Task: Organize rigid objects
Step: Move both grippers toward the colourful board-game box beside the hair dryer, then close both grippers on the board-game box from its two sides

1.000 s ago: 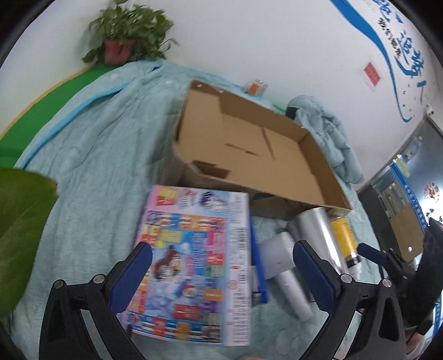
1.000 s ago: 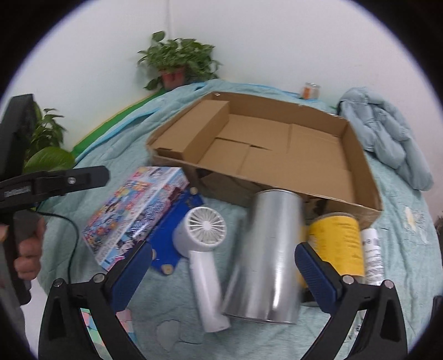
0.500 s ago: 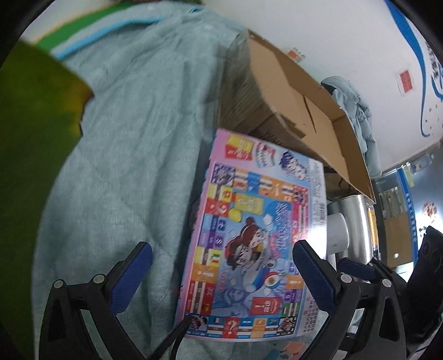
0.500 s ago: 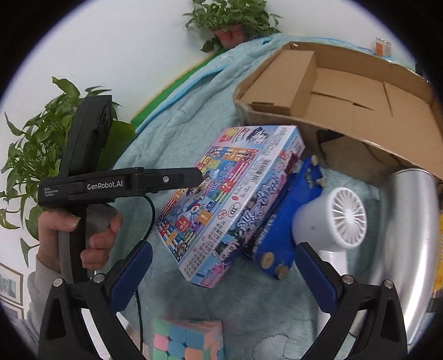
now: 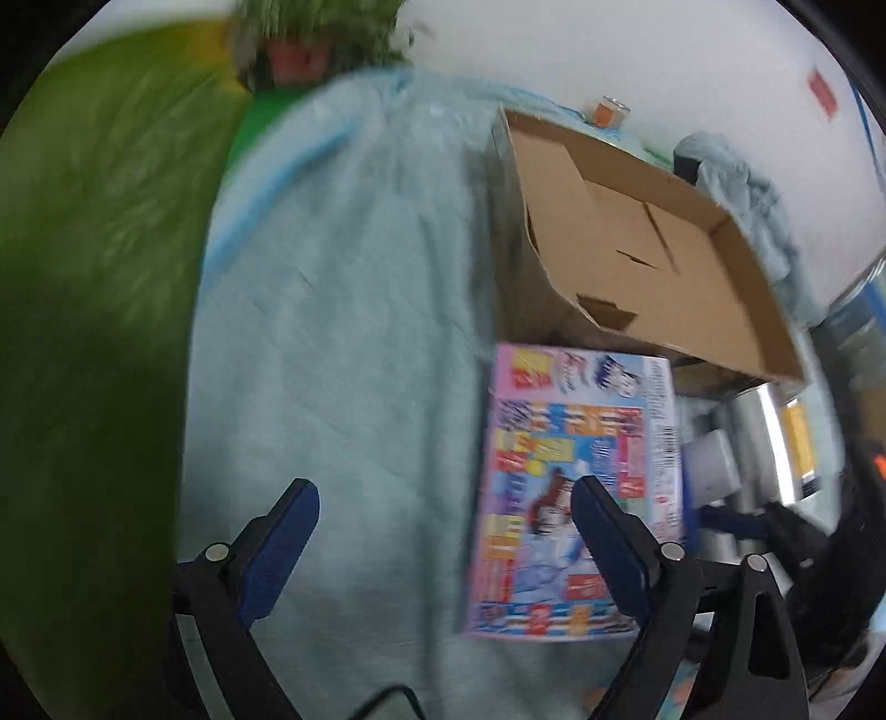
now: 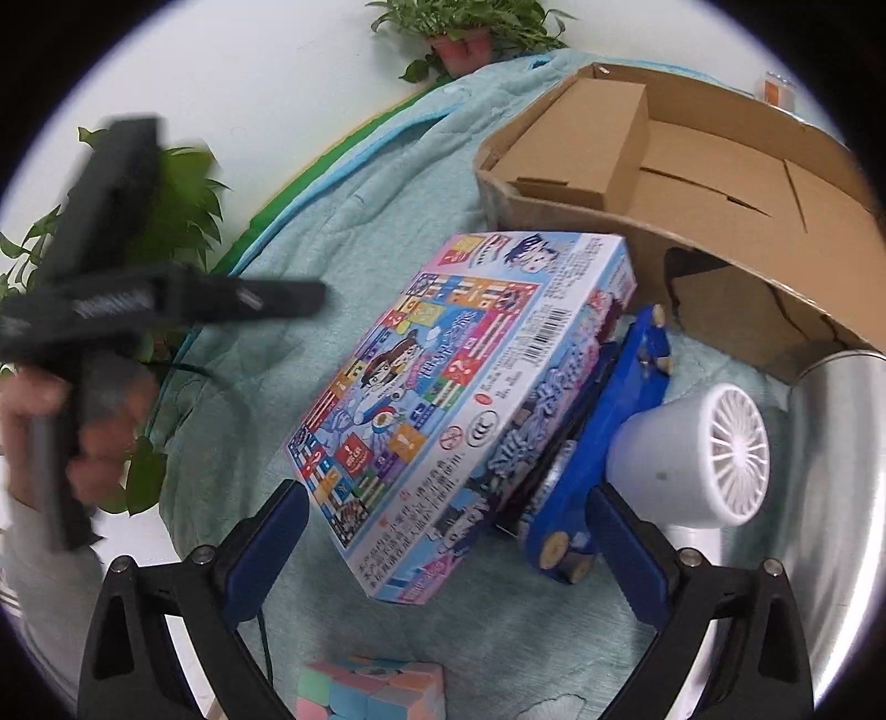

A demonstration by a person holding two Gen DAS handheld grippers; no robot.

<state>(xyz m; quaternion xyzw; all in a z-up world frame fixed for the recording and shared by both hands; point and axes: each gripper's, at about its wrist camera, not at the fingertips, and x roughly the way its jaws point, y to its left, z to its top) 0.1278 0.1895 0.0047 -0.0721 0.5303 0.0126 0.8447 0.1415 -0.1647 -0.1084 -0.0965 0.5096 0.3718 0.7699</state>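
Observation:
A colourful game box point(image 6: 454, 399) lies tilted on a blue toy car point(image 6: 603, 437), in front of an open cardboard box point(image 6: 720, 183). My right gripper point(image 6: 448, 548) is open, its fingers either side of the game box's near end, not touching. My left gripper point(image 5: 443, 543) is open and empty over the teal blanket, left of the game box point(image 5: 576, 487); its right finger overlaps the box's edge in the left wrist view. The cardboard box point(image 5: 653, 249) lies behind. The left gripper's body point(image 6: 138, 299) shows blurred at the left in the right wrist view.
A white handheld fan point(image 6: 692, 448) and a silver cylinder point(image 6: 836, 498) lie right of the car. A pastel cube point(image 6: 371, 689) sits near my right gripper. A yellow can point(image 5: 797, 437) lies beside the cylinder. Potted plants point(image 6: 465, 27) stand at the back and left. A bundled cloth point(image 5: 742, 188) lies behind the carton.
My left gripper swung left, off the game box, and its view is blurred. My right gripper moved closer to the game box's near end. Both stay open.

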